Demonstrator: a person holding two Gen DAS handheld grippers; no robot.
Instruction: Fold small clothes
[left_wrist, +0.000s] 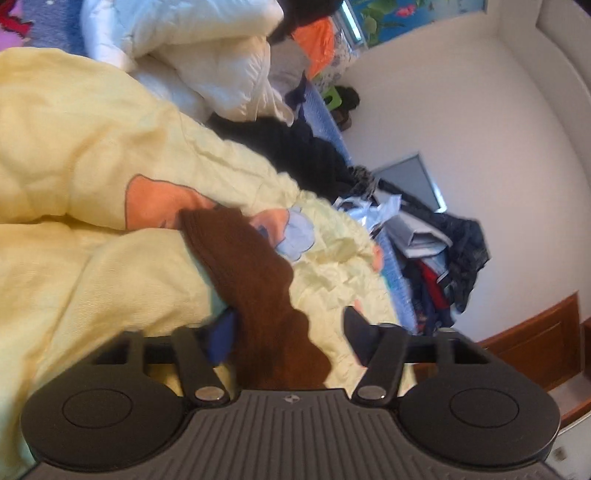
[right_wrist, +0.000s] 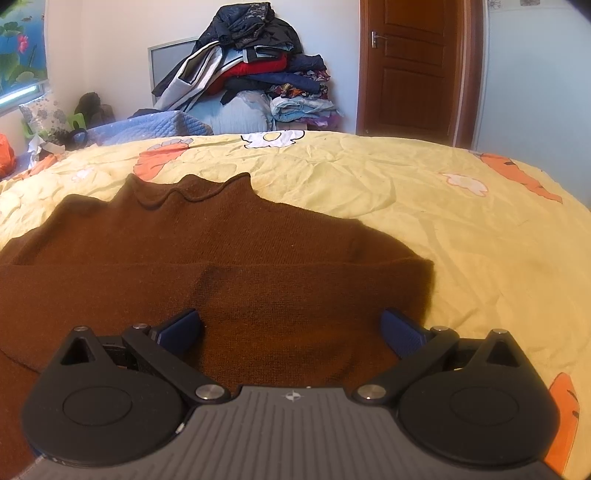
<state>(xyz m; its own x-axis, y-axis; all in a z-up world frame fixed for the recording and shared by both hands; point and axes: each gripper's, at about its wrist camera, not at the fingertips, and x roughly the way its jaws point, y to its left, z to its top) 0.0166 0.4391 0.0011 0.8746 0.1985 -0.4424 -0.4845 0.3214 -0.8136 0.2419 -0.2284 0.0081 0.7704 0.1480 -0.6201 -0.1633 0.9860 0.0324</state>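
Observation:
A brown knit sweater (right_wrist: 221, 258) lies flat on the yellow bedspread (right_wrist: 443, 221), collar at the far side, with its near part folded over. My right gripper (right_wrist: 293, 328) hovers open just above that folded part, nothing between its blue pads. In the left wrist view, which is rolled sideways, a brown sleeve (left_wrist: 251, 266) of the sweater runs between the fingers of my left gripper (left_wrist: 288, 332). The sleeve lies against the left blue pad (left_wrist: 221, 336), and bedspread (left_wrist: 92, 147) shows between it and the right fingertip (left_wrist: 356, 332), so the jaws stand open around it.
A tall pile of clothes (right_wrist: 255, 74) stands past the far edge of the bed, beside a wooden door (right_wrist: 410, 66). A white duvet (left_wrist: 192, 48) and a black garment (left_wrist: 303, 151) lie on the bed beyond the sleeve.

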